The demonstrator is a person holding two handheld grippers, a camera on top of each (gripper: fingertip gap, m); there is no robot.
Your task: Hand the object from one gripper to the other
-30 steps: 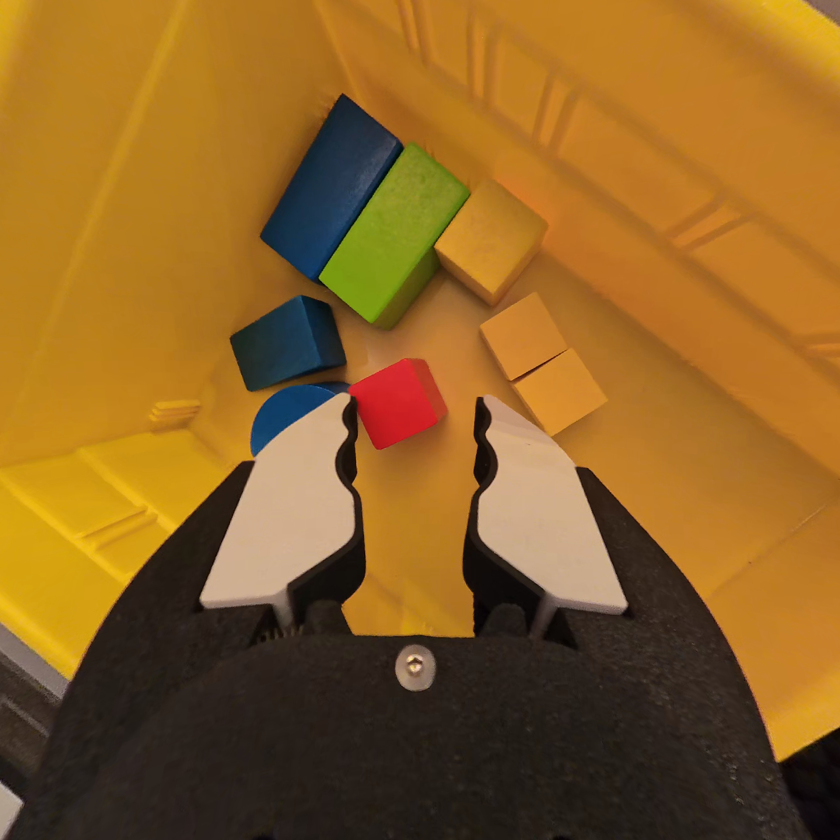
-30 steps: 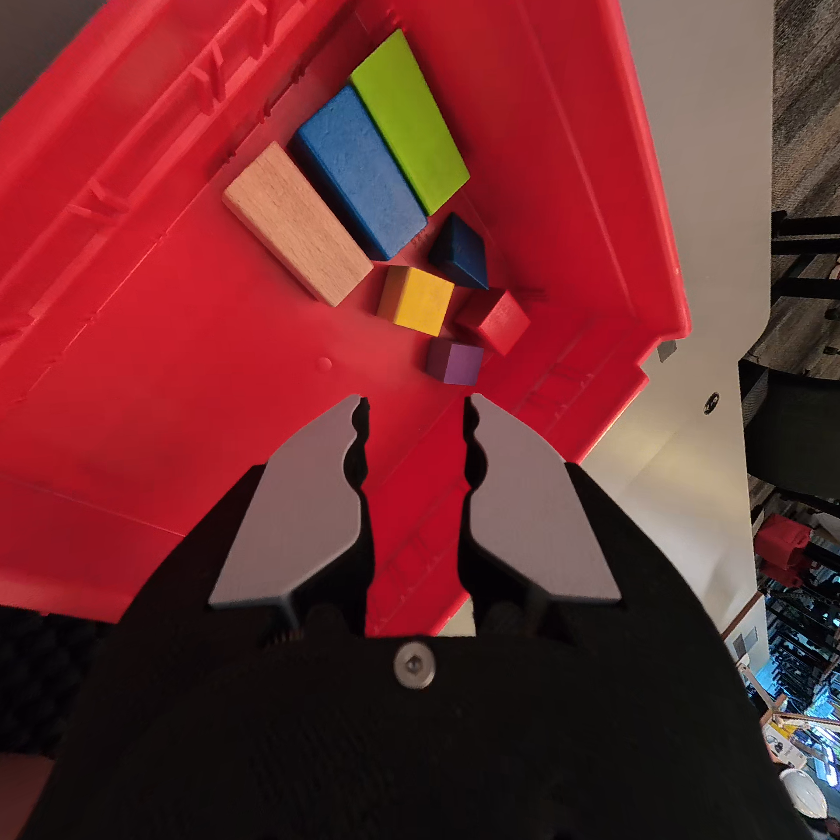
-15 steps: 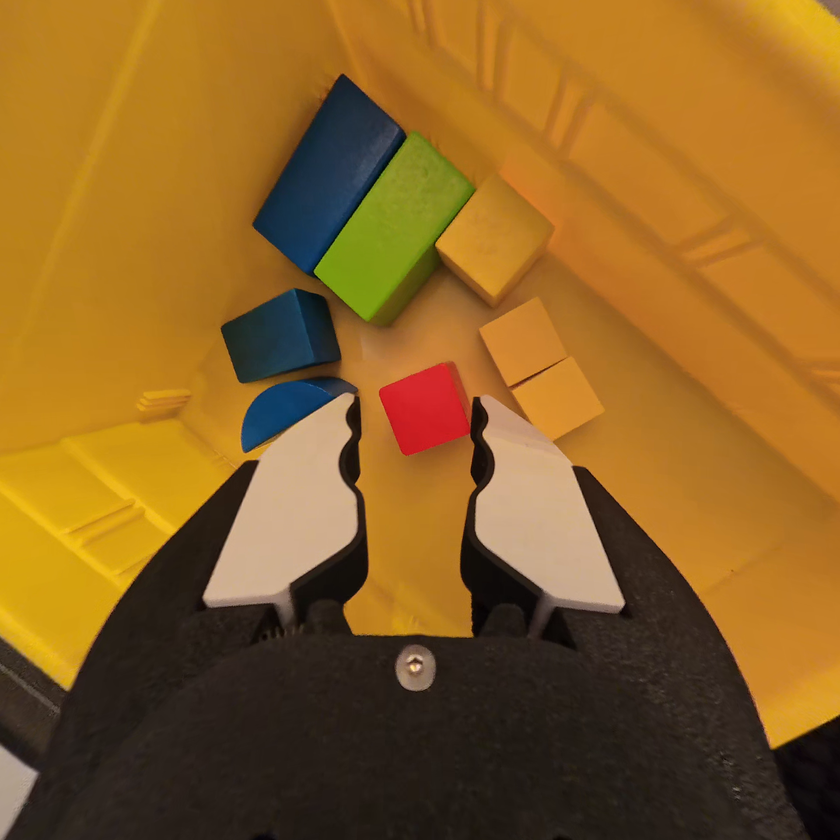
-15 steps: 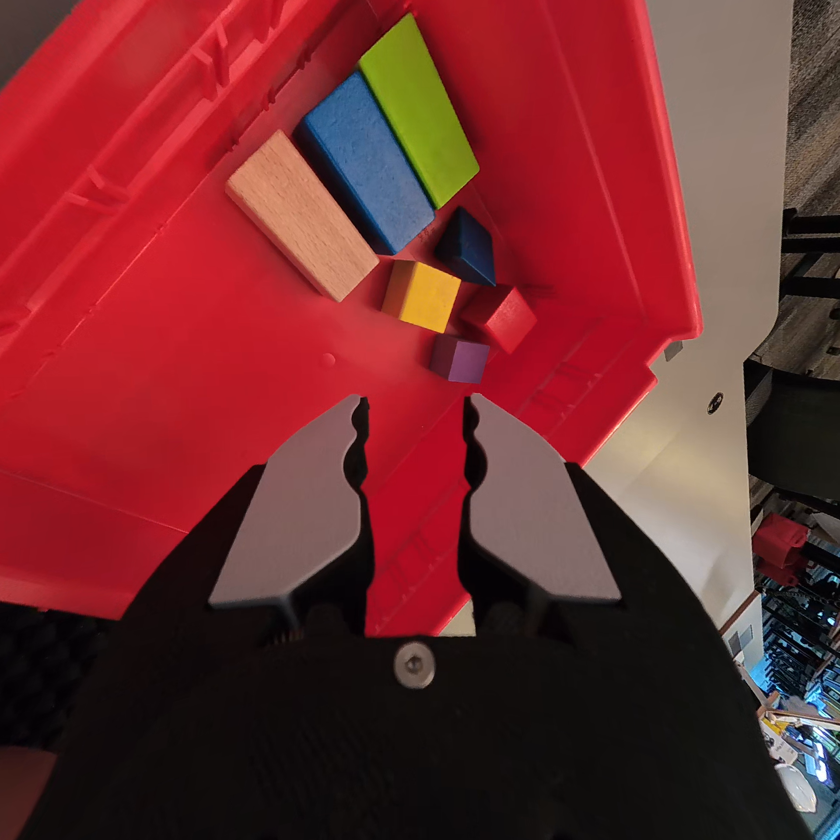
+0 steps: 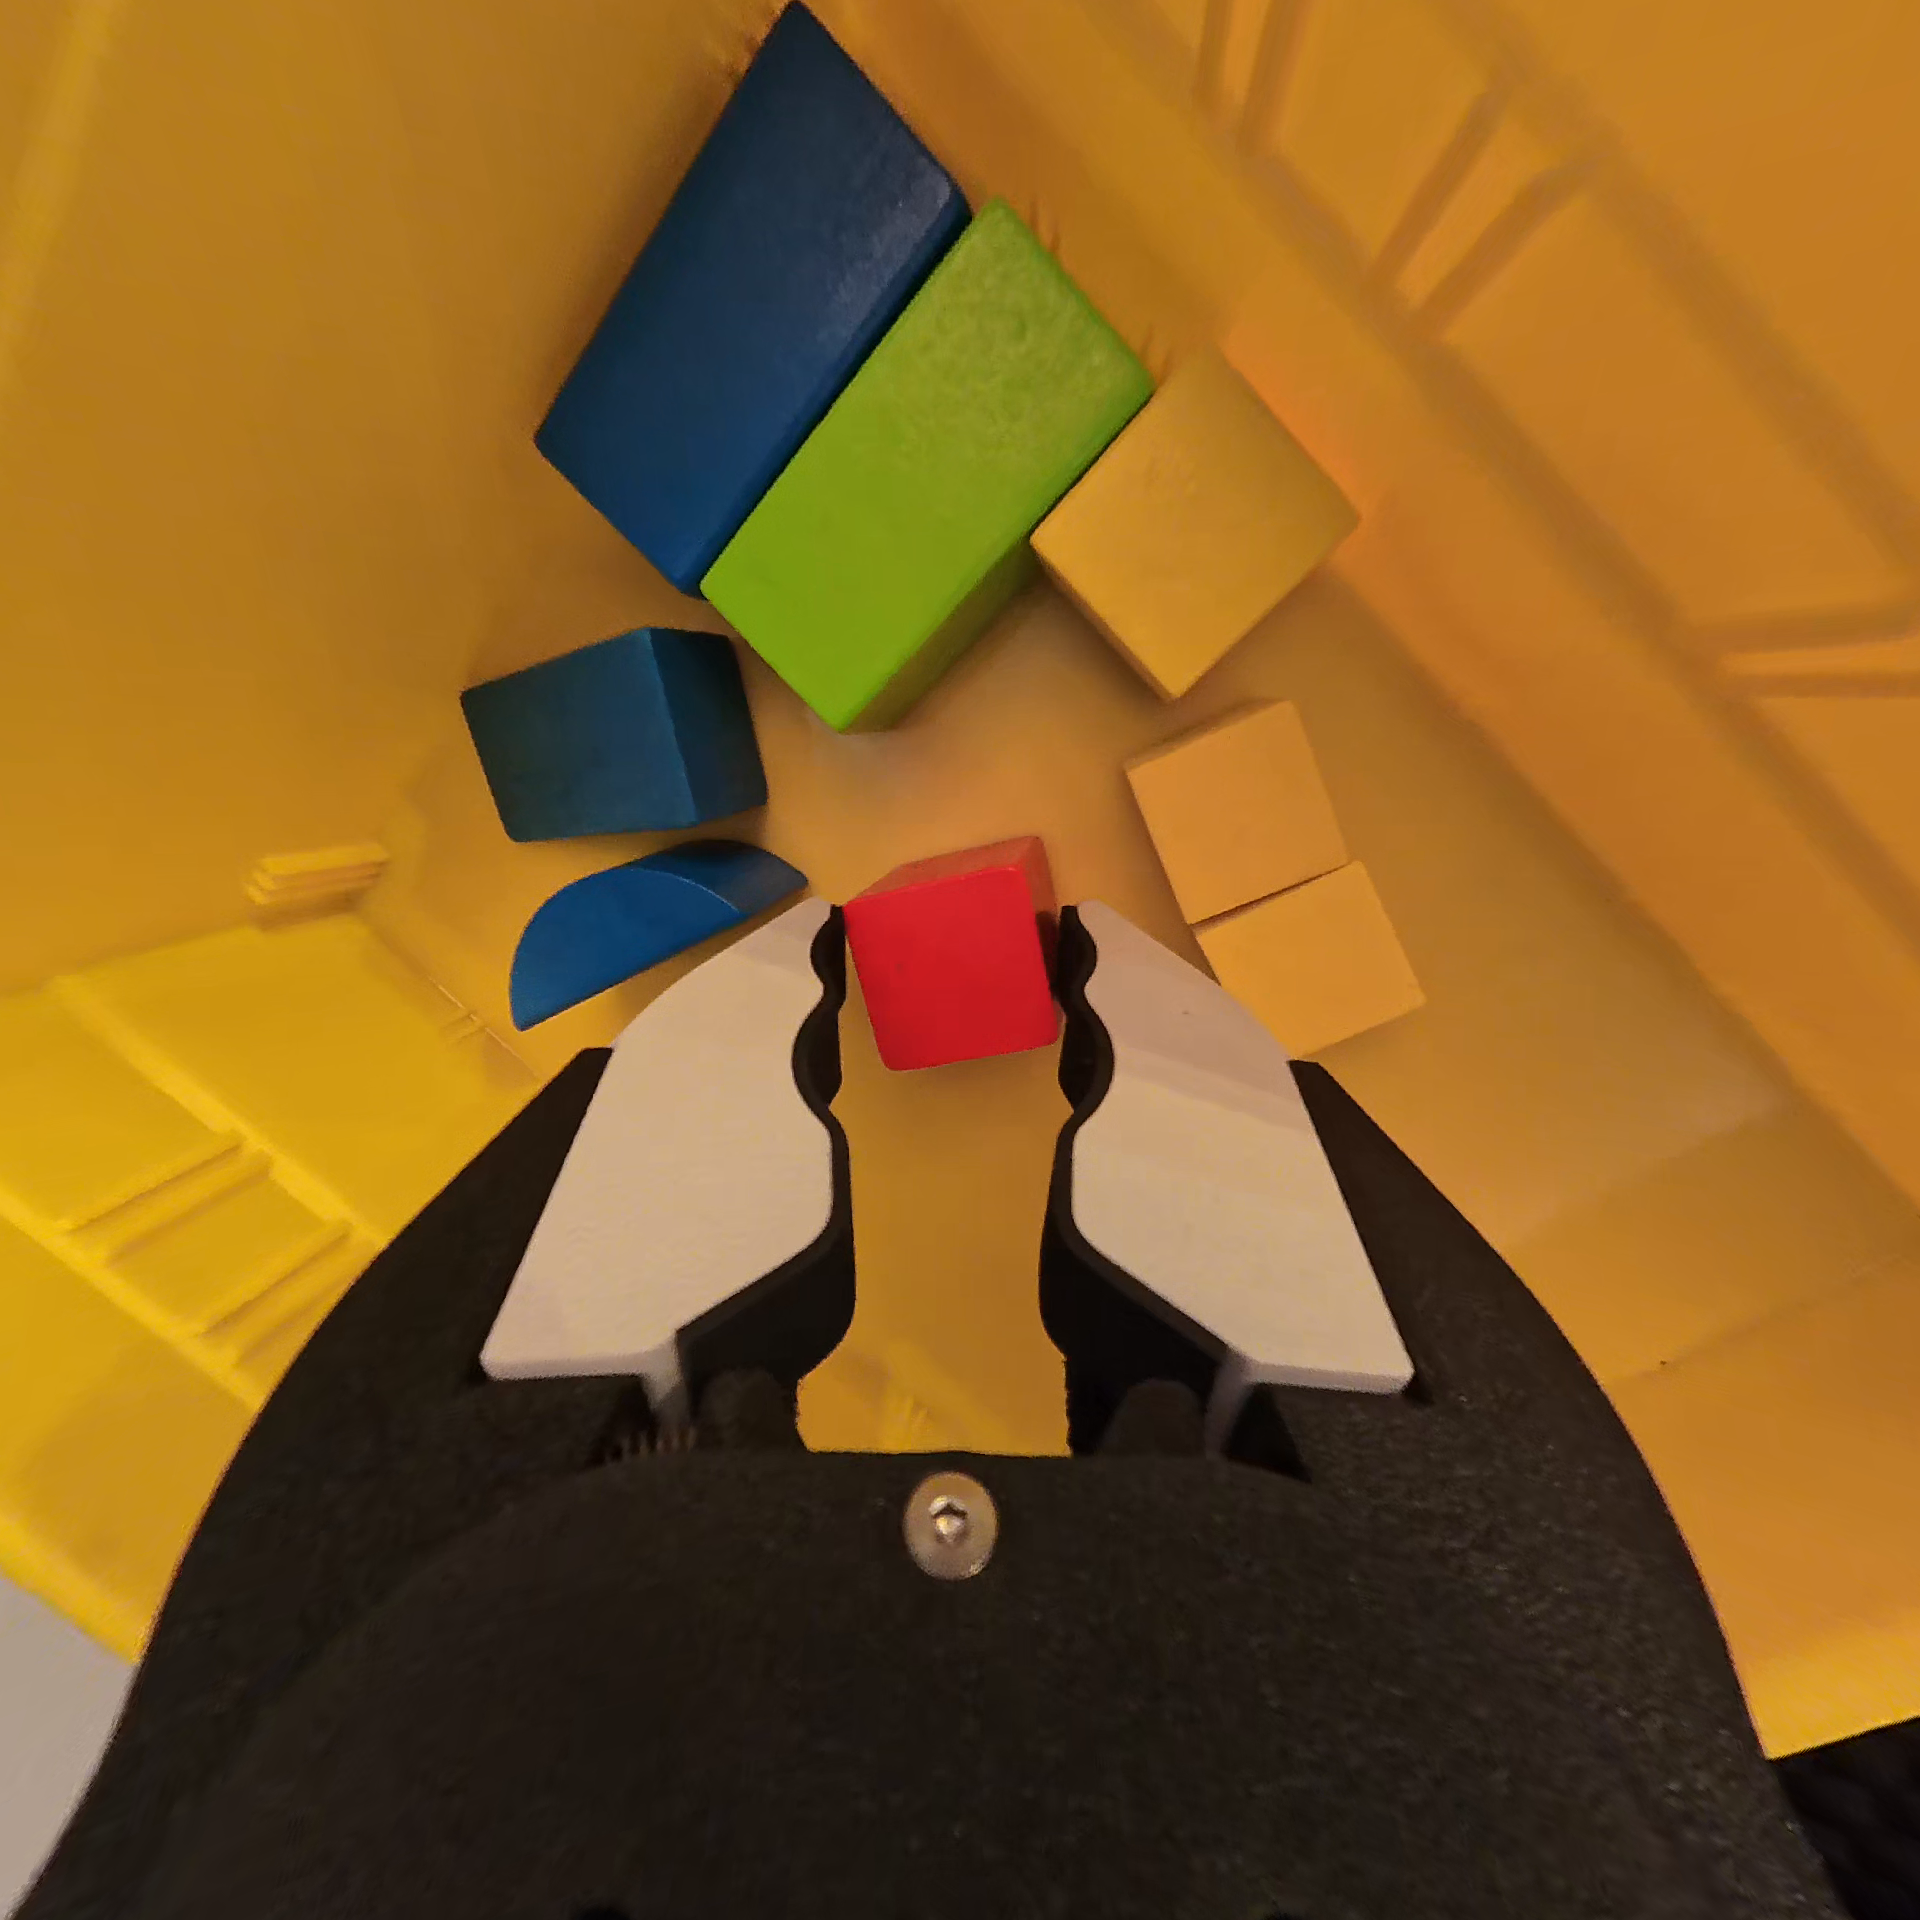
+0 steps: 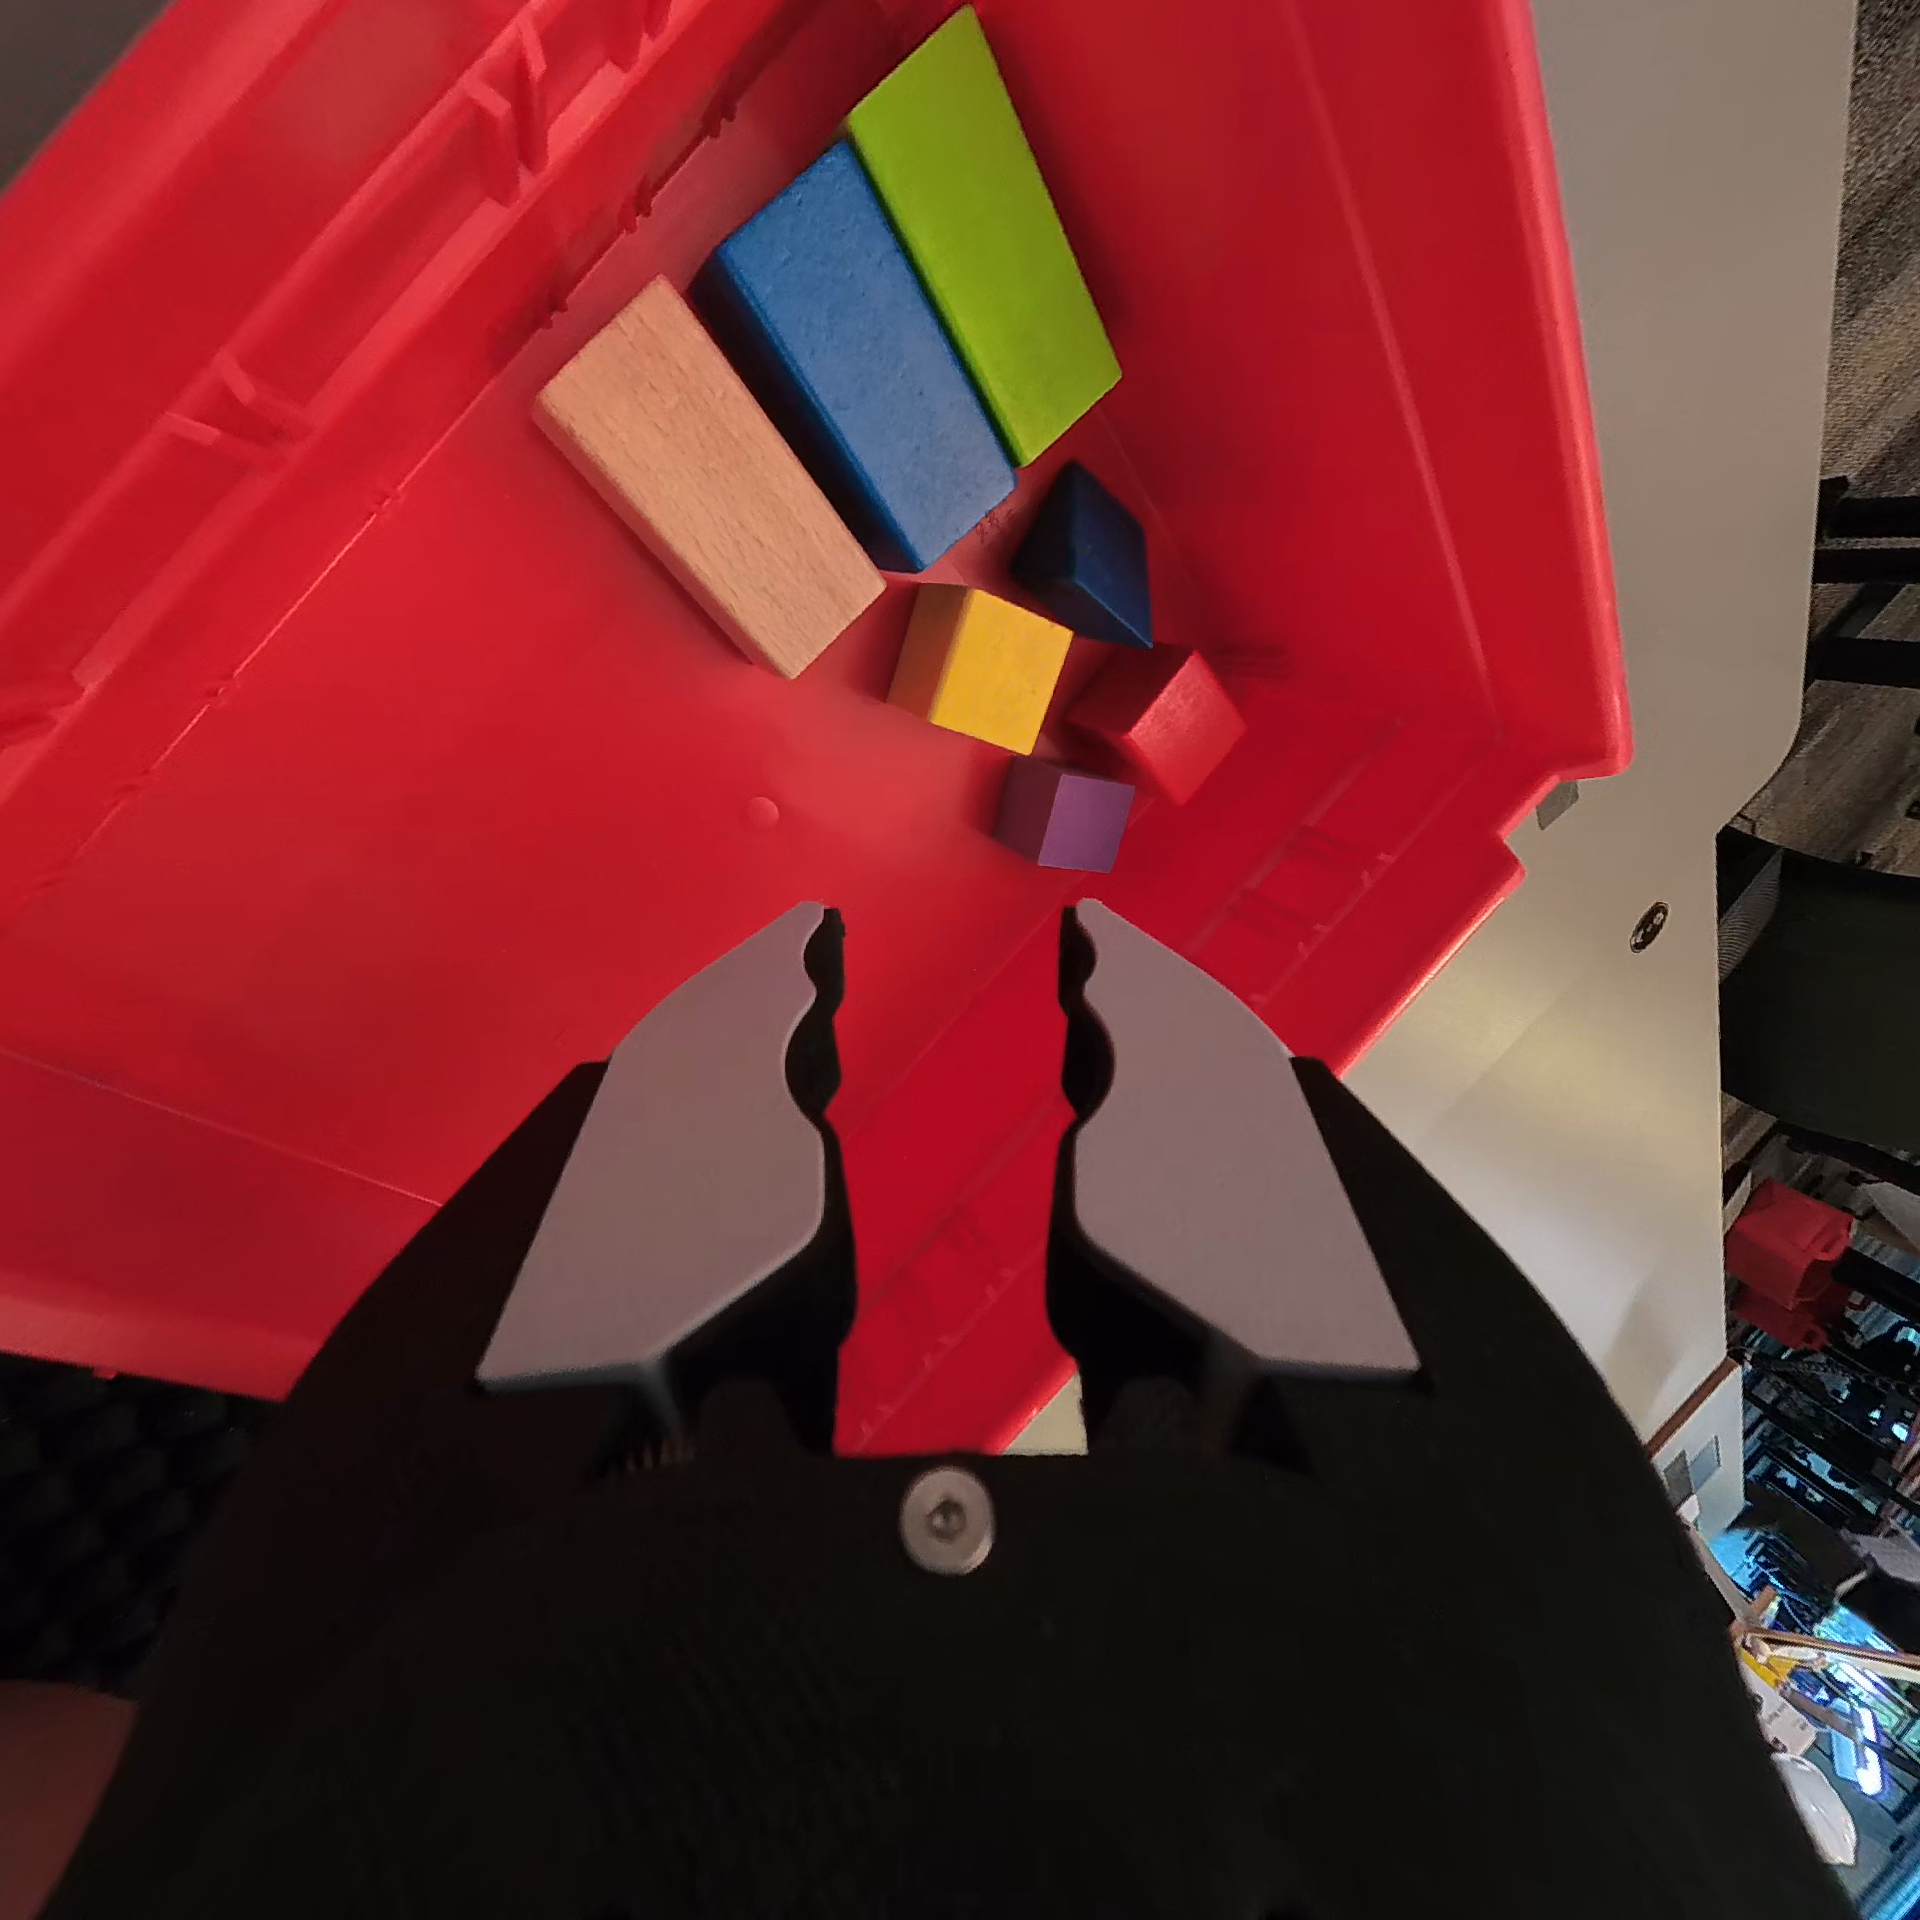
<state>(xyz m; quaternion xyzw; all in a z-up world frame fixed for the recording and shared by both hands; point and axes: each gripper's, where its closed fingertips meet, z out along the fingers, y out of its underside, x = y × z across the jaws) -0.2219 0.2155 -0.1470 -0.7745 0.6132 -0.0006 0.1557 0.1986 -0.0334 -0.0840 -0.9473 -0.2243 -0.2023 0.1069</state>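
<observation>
- Down inside the yellow bin (image 5: 260,364), the left gripper (image 5: 948,935) has its white fingers (image 5: 717,1101) set on either side of the red cube (image 5: 951,961); the tips stand at the cube's two side faces, but whether they press it or merely flank it cannot be told.
- Just left of that cube lies a blue half-round block (image 5: 634,925), with a dark blue block (image 5: 613,732) beyond it.
- Two pale yellow cubes (image 5: 1273,873) sit touching each other just right of the gripper.
- Farther in, a long blue block (image 5: 748,301), a green block (image 5: 925,468) and a yellow block (image 5: 1195,520) lie side by side.
- Over the red bin (image 6: 364,831), the right gripper (image 6: 948,925) hangs with its fingers parted and nothing between them.
- Inside that bin lie a plain wood block (image 6: 707,478), a blue plank (image 6: 862,353), a green plank (image 6: 982,229), a dark blue wedge (image 6: 1086,556), a yellow cube (image 6: 987,670), a small red cube (image 6: 1174,722) and a purple cube (image 6: 1065,816).
</observation>
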